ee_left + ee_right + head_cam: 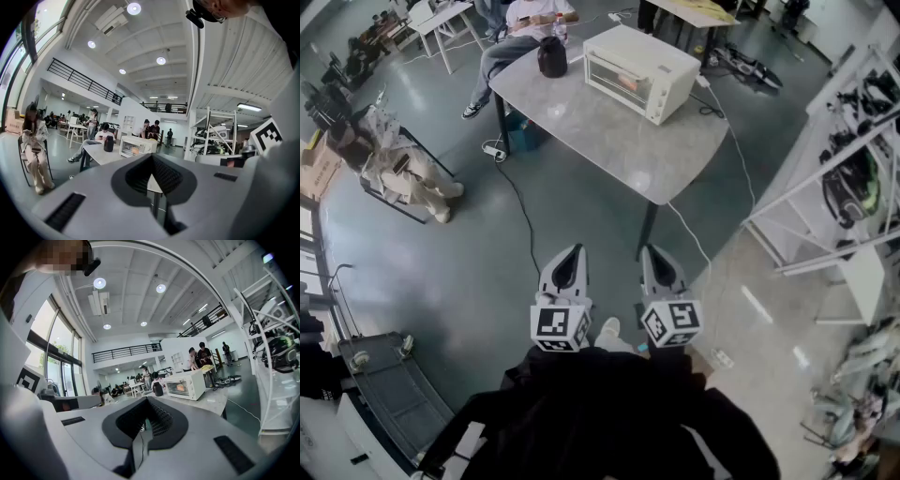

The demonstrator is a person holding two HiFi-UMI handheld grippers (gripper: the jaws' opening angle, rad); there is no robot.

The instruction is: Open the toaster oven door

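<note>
**Toaster oven**: stands at the far end of the table, door shut. The glass front faces back toward the person and a little to their left, and the long axis runs slantwise across the table.

**Left tongs**: pressed together, holding nothing.

**Right tongs**: likewise pressed together, empty.

**Position:** both are held low by the body, well apart from the table (open floor between).

**Bearing:** the oven lies almost straight ahead of the right tongs, so the right is judged the nearer for the door.

Toaster oven on table, container left (seated person behind).
</note>
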